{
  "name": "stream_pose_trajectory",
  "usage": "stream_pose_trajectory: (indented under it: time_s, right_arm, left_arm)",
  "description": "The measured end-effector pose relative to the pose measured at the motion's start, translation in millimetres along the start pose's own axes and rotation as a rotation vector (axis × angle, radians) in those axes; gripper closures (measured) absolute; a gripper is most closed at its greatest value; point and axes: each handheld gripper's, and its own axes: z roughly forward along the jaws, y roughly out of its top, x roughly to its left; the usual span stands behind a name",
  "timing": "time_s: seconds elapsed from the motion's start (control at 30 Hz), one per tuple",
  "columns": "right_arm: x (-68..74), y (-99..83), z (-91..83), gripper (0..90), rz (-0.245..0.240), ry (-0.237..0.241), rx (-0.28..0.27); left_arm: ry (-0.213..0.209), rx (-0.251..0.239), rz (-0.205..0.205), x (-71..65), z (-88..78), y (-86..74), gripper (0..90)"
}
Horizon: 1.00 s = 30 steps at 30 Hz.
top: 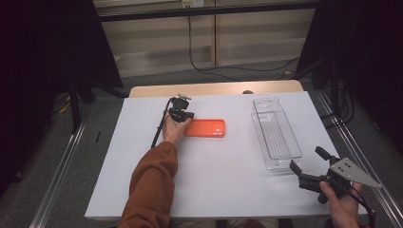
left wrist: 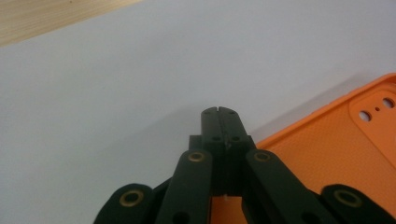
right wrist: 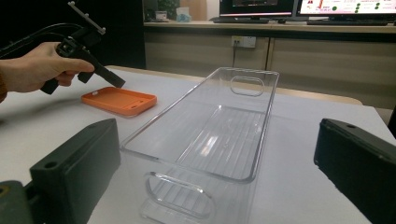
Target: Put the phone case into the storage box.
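One orange phone case (top: 205,128) lies lengthwise across the table, left gripper (top: 189,115) clenched empty, right gripper (top: 307,166) released.

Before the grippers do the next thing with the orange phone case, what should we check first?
1. Left gripper is shut with nothing between its jaws: ok.
2. Left gripper hovers at the near edge of the flat orange rubbery phone case; touching it: cannot tell.
3. The case lies flat on the white table sheet, apart from the bin: ok.
4. Clear plastic rectangular bin is upright and empty: ok.
5. Right gripper is open, facing the bin's near end: ok.
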Motion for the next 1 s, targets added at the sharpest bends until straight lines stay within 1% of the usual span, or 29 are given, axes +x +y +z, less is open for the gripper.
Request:
stream_pose_trajectory:
  time_s: [0.03,0.07,0.17,0.27,0.3,0.37,0.47,0.5,0.6,0.63,0.67,0.77,0.9,0.93,0.97,1.0]
  right_arm:
    - [0.1,0.0,0.0,0.0,0.000,0.000,0.000]
    - [0.4,0.0,0.0,0.0,0.001,0.001,0.000]
    - [0.5,-0.1,0.7,0.0,-0.004,0.002,0.001]
    - [0.7,0.1,-0.3,0.0,-0.002,0.001,0.000]
    - [0.2,-0.1,-0.2,0.0,0.001,0.002,-0.001]
    - [-0.2,-0.1,-0.2,0.0,0.001,0.002,0.002]
    - [0.3,-0.2,0.2,0.0,-0.001,0.001,0.005]
    - [0.4,-0.2,0.2,0.0,-0.001,0.001,0.005]
    - [0.4,-0.2,0.2,0.0,0.000,0.000,0.005]
    - [0.3,-0.2,0.2,0.0,0.000,0.000,0.006]
    - [0.3,-0.3,0.3,0.0,0.000,0.002,0.005]
    - [0.4,-0.3,0.2,0.0,0.000,0.000,0.005]
    - [0.7,-0.3,0.4,0.0,0.001,0.002,0.005]
    - [0.7,-0.4,0.4,0.0,0.001,0.002,0.006]
    - [0.6,-0.4,0.4,0.0,0.000,0.002,0.005]
    - [0.5,-0.3,0.4,0.0,0.000,0.001,0.005]
  left_arm:
    - [-0.001,-0.008,-0.009,-0.9,0.3,-0.8,90.0]
    - [0.001,-0.009,-0.010,-1.1,0.3,-1.1,90.0]
    - [0.006,-0.002,0.004,-2.5,0.0,-0.9,90.0]
    - [0.003,-0.002,0.001,-3.1,-0.2,-1.2,90.0]
    - [0.001,0.006,0.008,-2.7,-1.1,-1.5,90.0]
    - [0.000,0.002,0.005,-3.3,-1.3,-2.2,90.0]
    - [-0.010,0.000,0.007,-4.3,-1.8,-3.4,90.0]
    - [-0.014,0.013,0.019,-3.7,-3.0,-3.3,90.0]
    - [-0.021,0.008,0.010,-4.6,-4.0,-4.5,90.0]
    - [-0.026,0.016,0.024,-3.8,-5.0,-5.0,90.0]
    - [-0.029,0.008,0.013,-4.4,-5.2,-6.0,90.0]
    - [-0.035,0.015,0.026,-4.3,-7.0,-7.4,90.0]
    - [-0.039,0.017,0.028,-5.0,-8.7,-8.7,90.0]
    - [-0.041,0.010,0.026,-6.0,-8.9,-9.5,90.0]
    - [-0.043,0.019,0.037,-5.7,-9.9,-9.8,90.0]
    - [-0.045,0.011,0.028,-6.3,-10.1,-10.7,90.0]
